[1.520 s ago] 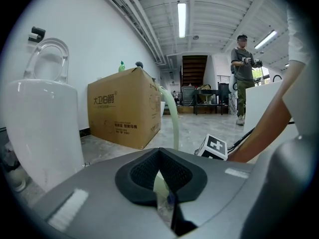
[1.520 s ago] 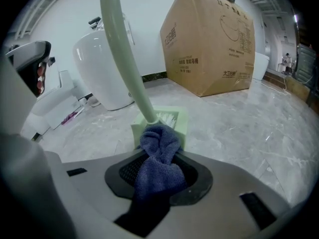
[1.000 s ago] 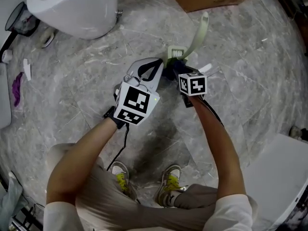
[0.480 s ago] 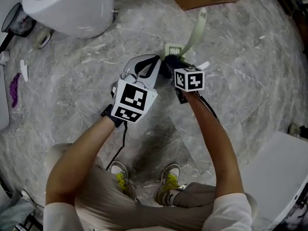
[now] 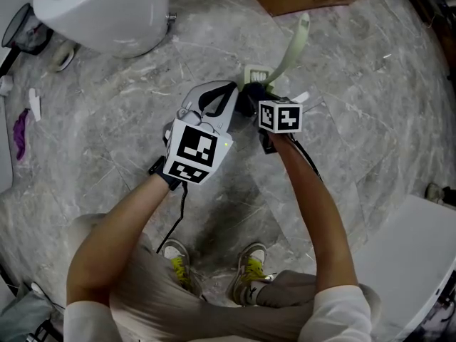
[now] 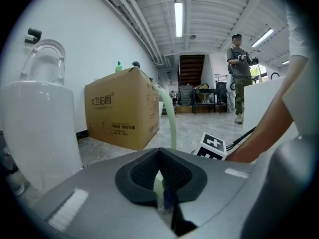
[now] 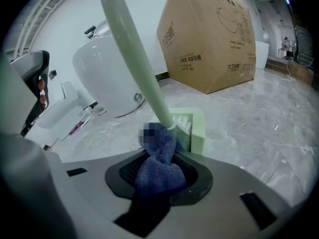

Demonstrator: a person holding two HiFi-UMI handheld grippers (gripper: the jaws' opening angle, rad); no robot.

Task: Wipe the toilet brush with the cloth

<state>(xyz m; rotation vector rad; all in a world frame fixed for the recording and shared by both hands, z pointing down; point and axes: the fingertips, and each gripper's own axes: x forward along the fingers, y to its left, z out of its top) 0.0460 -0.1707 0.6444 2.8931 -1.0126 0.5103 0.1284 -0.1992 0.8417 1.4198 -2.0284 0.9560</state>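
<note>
Brush (image 5: 291,48) sits on the floor (image 5: 370,120) just past your grippers. Its pale green handle leans away toward 1 o'clock, and its head seems to rest in the holder (image 7: 197,133). Your left gripper (image 6: 160,183) is closed low on the handle, with a pale green sliver showing between its jaws. Your right gripper (image 7: 158,180) is clamped on the blue cloth (image 7: 162,151), and the bunched end touches the handle right where it meets the bristles.

Here is what I think could go wrong:

- **Cloth pulls free.** Only a wad of it is pinched. If you drag it up the handle with hard pressure, friction may tug it out of the jaws.
- **Cloth snags.** It lies against the white bristles at the holder's rim. A downward or sideways stroke could catch it there and soil it.
- **Grippers collide.** Both work the same low stretch of handle, close together. A stroke toward 6 o'clock would bring the right gripper against the left one.
- **Brush twists or tips.** The left grip is low and the long handle leans above it. Sideways pressure from the cloth could turn the handle in the jaws or lift the light holder with it.
- **Patchy wipe.** The wad touches one side only, so the far side could stay unwiped.
</note>
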